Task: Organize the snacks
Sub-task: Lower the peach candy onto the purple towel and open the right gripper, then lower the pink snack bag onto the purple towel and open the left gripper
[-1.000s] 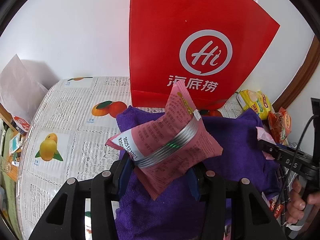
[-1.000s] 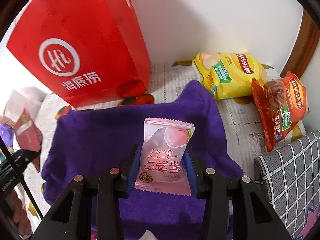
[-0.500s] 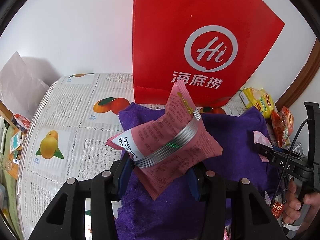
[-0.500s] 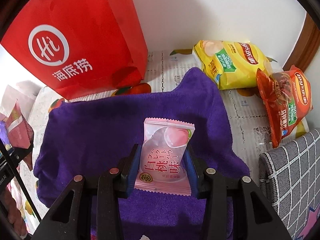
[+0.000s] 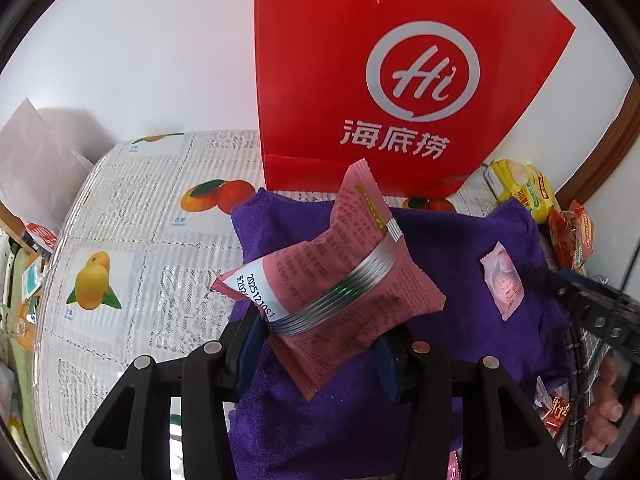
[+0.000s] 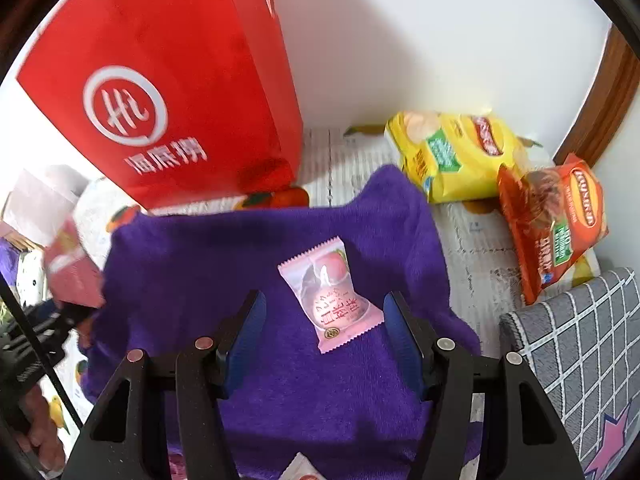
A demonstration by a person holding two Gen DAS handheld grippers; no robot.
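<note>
Left wrist view: left gripper (image 5: 320, 354) clamps a dark pink snack packet (image 5: 332, 280), tilted, above the purple towel (image 5: 448, 240) spread before the red paper bag (image 5: 384, 80). A pale pink peach candy (image 5: 503, 280) lies flat on the towel further right.

Right wrist view: right gripper (image 6: 324, 338) has its jaws opening, both pads clear of the peach candy (image 6: 334, 300), which lies on the towel (image 6: 192, 264) between them. Yellow chip bag (image 6: 452, 156) and orange chip bag (image 6: 552, 224) lie beyond the towel's right edge.

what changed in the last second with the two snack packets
The right gripper let go of the pale pink packet; its jaws are opening and the packet now lies tilted on the purple towel. The left gripper stays shut on the darker pink packet.
</note>
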